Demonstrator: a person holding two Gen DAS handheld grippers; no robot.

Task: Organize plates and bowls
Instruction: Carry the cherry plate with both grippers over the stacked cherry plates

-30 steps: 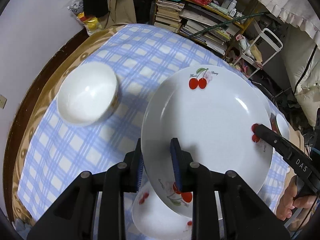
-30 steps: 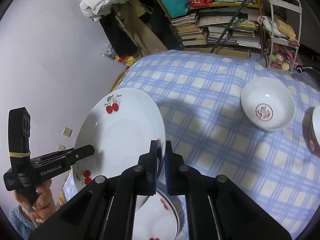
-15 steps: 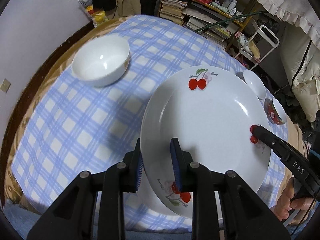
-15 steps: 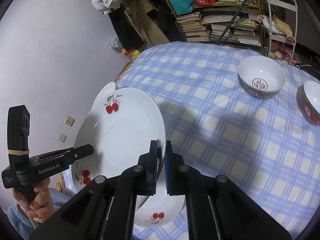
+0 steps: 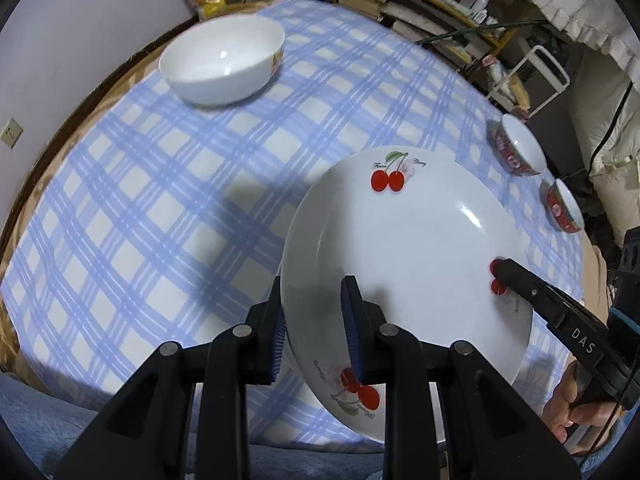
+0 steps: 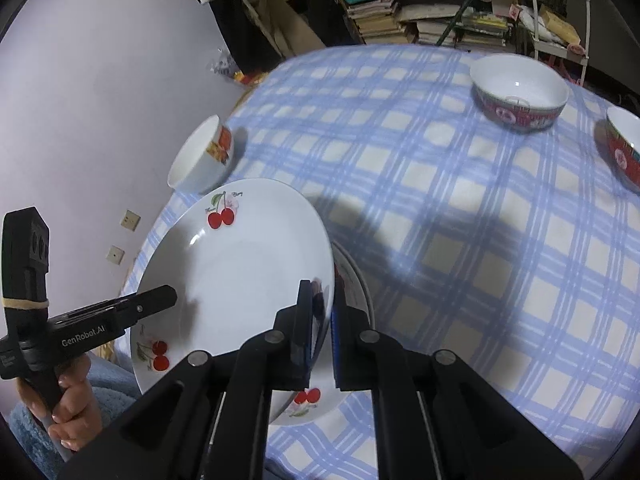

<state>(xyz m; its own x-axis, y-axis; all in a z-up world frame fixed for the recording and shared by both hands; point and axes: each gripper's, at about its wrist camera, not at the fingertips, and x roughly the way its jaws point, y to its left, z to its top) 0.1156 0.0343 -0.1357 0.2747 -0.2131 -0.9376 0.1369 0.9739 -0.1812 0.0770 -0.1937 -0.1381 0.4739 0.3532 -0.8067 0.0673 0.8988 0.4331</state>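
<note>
Here two claws pinch one cherry plate by opposite rims above the checked tabletop: left claw, right claw. Beyond the plate stand three bowls: one white bowl, two red bowls.

A blue-and-white checked tablecloth covers the round table, over a tan patterned cloth that shows at its edge. Behind the table, stacks of books fill a yellow-framed shelf. A white wire rack holds packets beside it. Beige wall sockets sit on the pale wall.
</note>
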